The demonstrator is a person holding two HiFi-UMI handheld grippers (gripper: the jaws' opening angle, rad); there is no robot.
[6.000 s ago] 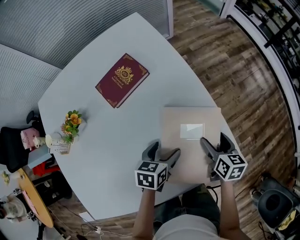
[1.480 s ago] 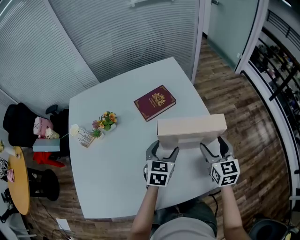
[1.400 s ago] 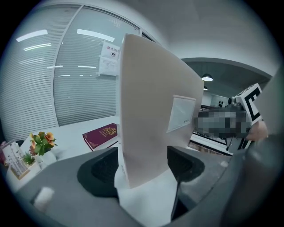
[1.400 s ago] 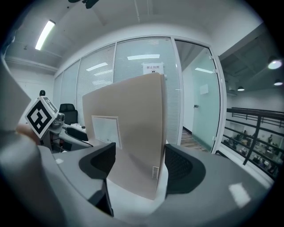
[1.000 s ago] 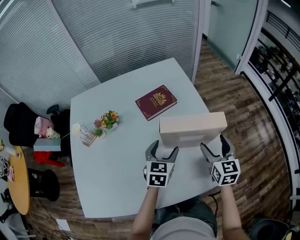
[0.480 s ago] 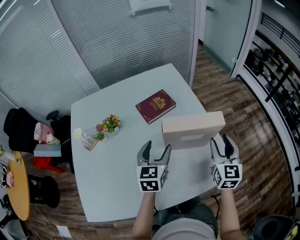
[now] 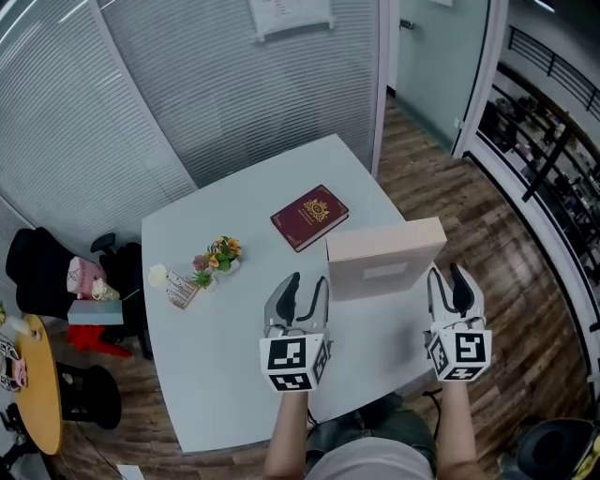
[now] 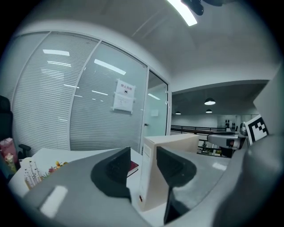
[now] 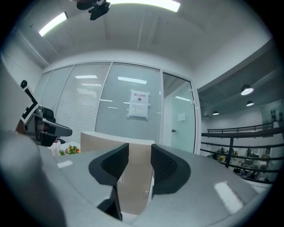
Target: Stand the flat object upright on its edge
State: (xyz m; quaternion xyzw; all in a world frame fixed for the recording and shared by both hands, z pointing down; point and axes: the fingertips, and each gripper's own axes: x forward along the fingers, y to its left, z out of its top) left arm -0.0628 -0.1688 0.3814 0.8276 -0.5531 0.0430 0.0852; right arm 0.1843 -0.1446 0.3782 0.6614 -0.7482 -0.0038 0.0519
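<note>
Pale table, upright box, wood floor

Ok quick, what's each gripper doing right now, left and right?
Left gripper: open, holding nothing, apart from the upright beige box.
Right gripper: open, holding nothing, just beside the box.

— What sort of place is this, then?
— An office, I'd say. Glass walls with blinds, a notice stuck on one, a pale meeting table, a black chair, strip lights overhead.
</note>
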